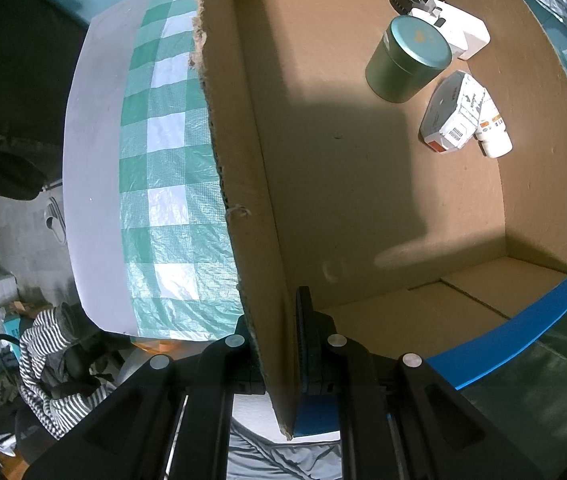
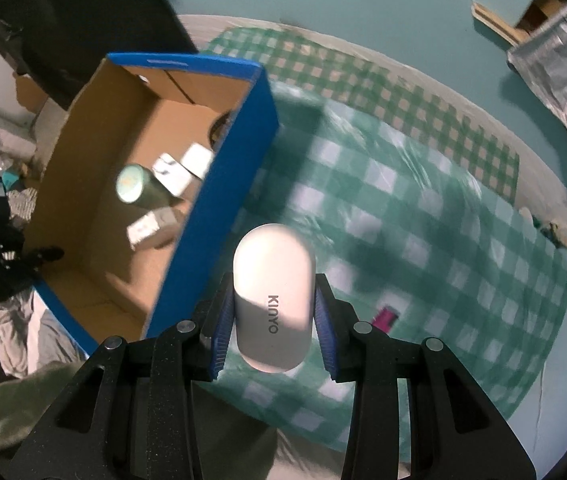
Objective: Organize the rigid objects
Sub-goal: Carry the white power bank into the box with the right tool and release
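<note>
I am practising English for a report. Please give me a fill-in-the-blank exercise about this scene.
1. The right gripper is shut on a white ____ marked KINYO.
2. The left gripper is clamped on the wall of the cardboard ____.
3. The tin standing inside has a ____ colour.
4. The cloth has a green and white ____ pattern.

Missing words: capsule; box; green; checked
</note>
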Demonstrator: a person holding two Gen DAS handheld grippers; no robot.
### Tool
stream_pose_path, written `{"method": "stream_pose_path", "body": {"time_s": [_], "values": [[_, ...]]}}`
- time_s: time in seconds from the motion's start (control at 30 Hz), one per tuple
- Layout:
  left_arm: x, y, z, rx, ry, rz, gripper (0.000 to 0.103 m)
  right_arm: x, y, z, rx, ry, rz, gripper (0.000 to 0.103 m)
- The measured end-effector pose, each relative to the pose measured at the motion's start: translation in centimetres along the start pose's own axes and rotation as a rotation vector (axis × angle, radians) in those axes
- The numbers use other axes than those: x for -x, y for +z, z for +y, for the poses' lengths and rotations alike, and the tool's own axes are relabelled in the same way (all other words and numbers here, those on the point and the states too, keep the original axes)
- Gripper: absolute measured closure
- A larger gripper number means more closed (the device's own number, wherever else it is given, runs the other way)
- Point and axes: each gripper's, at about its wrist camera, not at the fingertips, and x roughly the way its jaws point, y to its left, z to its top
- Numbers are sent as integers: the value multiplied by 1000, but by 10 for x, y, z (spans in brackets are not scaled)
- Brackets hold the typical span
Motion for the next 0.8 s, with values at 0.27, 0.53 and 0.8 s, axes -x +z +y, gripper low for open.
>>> {"method": "stream_pose_path", "body": {"time_s": [0.27, 0.53, 0.8], "values": [[0, -2, 0, 1, 0, -4, 93, 0, 26, 32, 68, 25, -18, 66], [0, -3, 0, 4, -1, -8, 93, -12, 45, 60, 127, 35, -10, 66], [0, -3, 0, 5, -2, -9, 93, -33, 50, 79, 167, 35, 29, 66]]}}
